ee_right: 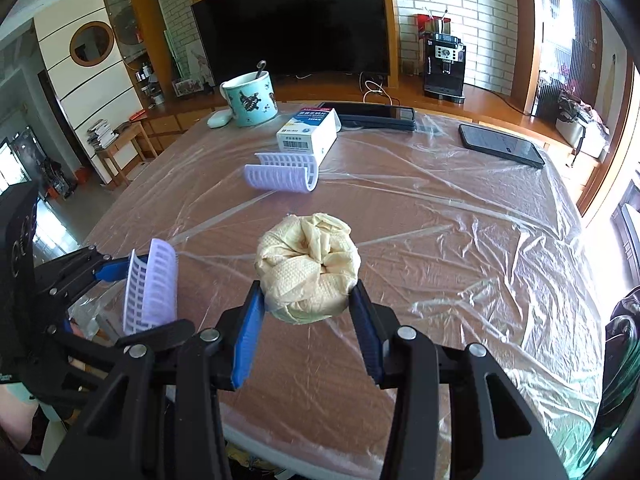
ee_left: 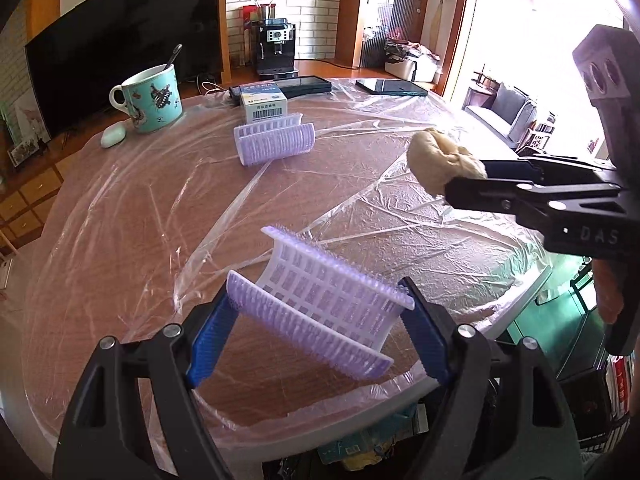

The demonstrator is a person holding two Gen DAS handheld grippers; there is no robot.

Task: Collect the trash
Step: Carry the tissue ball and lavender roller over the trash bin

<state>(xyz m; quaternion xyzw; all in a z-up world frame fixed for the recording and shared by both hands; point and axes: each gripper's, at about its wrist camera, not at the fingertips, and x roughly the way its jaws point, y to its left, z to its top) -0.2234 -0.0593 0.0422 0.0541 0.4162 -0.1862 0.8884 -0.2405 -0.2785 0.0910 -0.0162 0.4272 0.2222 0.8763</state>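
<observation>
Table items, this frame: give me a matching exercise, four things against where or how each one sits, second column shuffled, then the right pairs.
Things:
1. wad of beige paper
2. near purple hair roller
3. far purple hair roller
4. teal mug

States:
A. lying on the table's plastic sheet beside the white box
B. clamped in the right gripper
C. standing with a spoon in it
D. clamped in the left gripper

Pairs: 1-B, 2-D, 3-A, 4-C
</observation>
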